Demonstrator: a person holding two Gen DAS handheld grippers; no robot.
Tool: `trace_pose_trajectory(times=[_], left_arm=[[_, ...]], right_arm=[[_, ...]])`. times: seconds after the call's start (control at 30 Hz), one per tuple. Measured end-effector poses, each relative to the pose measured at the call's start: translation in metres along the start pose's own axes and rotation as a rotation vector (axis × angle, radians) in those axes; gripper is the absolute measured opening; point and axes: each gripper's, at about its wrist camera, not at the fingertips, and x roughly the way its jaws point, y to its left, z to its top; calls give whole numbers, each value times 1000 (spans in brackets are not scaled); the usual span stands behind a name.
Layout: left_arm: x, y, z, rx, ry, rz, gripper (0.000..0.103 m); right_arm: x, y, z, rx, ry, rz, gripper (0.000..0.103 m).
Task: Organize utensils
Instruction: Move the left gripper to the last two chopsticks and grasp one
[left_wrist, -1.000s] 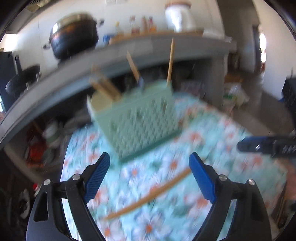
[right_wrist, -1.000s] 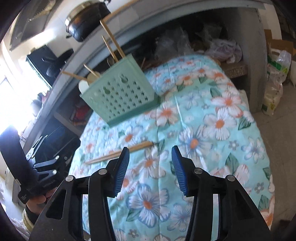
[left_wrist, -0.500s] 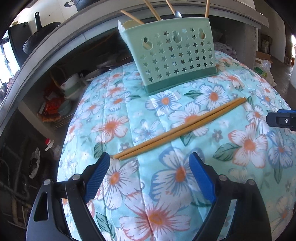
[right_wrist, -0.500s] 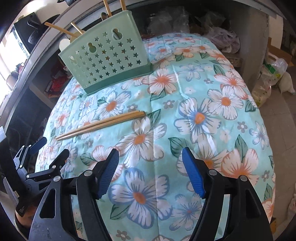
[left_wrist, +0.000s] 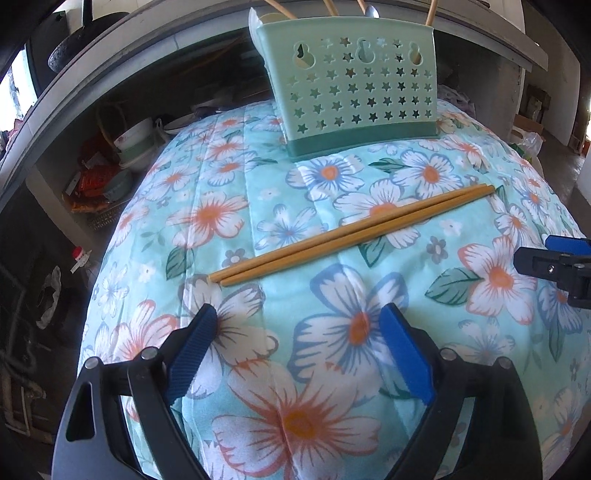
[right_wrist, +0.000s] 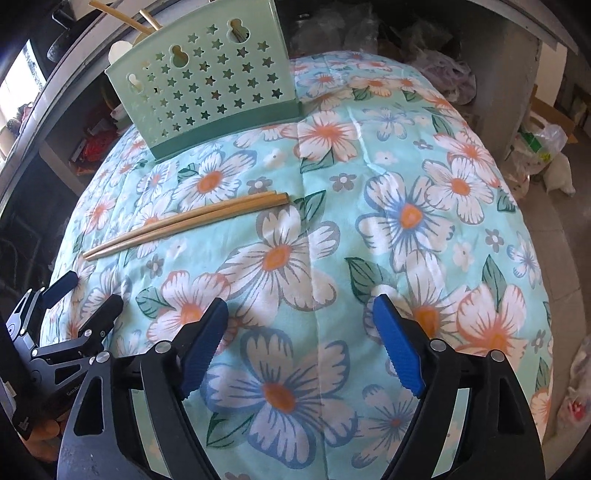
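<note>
Approach step: I hold both grippers' jaws spread and empty, the right gripper still opening, left gripper nearest the chopsticks; next, pinch them for the holder.

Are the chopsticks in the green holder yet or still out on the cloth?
Out. The two chopsticks lie flat, side by side, on the flowered cloth in front of the upright holder; neither gripper touches them.

Open cloth before chopsticks; caddy behind.
</note>
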Motion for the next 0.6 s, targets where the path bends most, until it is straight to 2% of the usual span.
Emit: trace_pose_trajectory(times=[0.27, 0.5, 0.6], left_arm=[[3, 4, -2, -21, -4, -7, 92], [5, 6, -2, -43, 12, 2, 97], [7, 8, -2, -61, 26, -15, 97]], right_arm=[[3, -1, -1, 28, 1, 8, 83], [5, 4, -7, 15, -8, 8, 95], [6, 6, -9, -1, -2, -11, 95]])
